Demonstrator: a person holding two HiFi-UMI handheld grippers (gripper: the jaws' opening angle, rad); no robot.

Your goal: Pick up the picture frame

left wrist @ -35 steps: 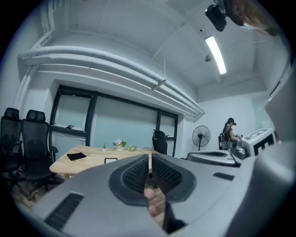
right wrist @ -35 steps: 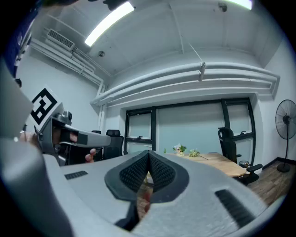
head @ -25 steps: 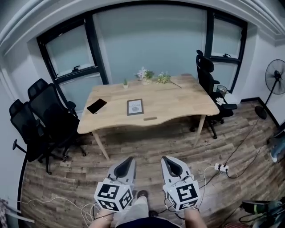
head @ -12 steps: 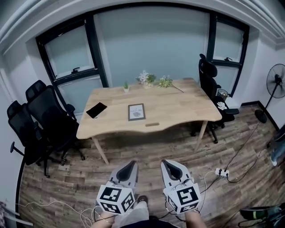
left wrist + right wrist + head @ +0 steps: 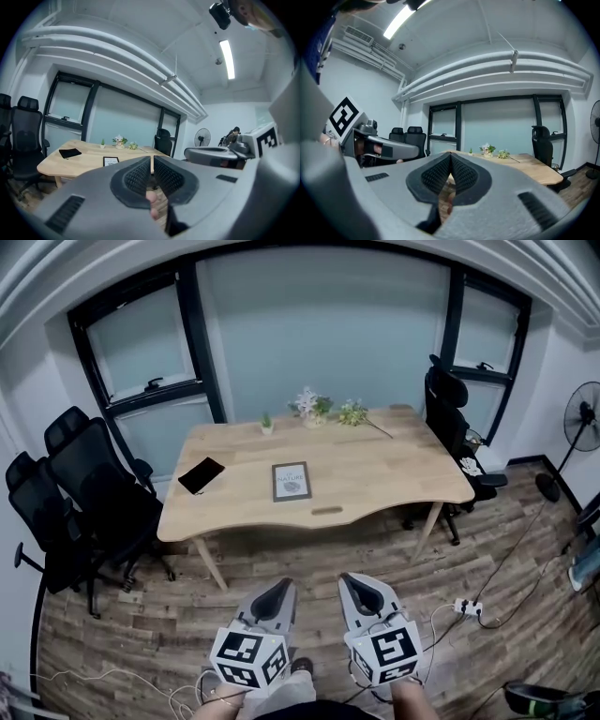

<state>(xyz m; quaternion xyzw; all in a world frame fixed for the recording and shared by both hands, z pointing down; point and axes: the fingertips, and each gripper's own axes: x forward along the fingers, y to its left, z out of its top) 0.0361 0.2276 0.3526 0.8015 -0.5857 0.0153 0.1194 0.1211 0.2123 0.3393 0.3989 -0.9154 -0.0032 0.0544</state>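
Observation:
A small dark picture frame (image 5: 292,481) with a white print lies flat near the middle of a light wooden table (image 5: 394,474); it also shows in the left gripper view as the picture frame (image 5: 111,161). My left gripper (image 5: 282,587) and right gripper (image 5: 353,582) are held side by side low in the head view, well short of the table, above the wood floor. Both are shut with nothing between the jaws. In its own view the left gripper (image 5: 152,158) has its pads together, and so does the right gripper (image 5: 450,155).
A black flat case (image 5: 202,475) lies on the table's left part; small plants and flowers (image 5: 312,407) stand at its far edge. Black office chairs (image 5: 80,488) stand left, another chair (image 5: 452,423) right. A fan (image 5: 583,418), a power strip (image 5: 466,607) and cables lie on the right floor.
Both grippers and the head camera have moved forward toward the table; the table and frame sit slightly lower and nearer in the head view. The jaws stay shut.

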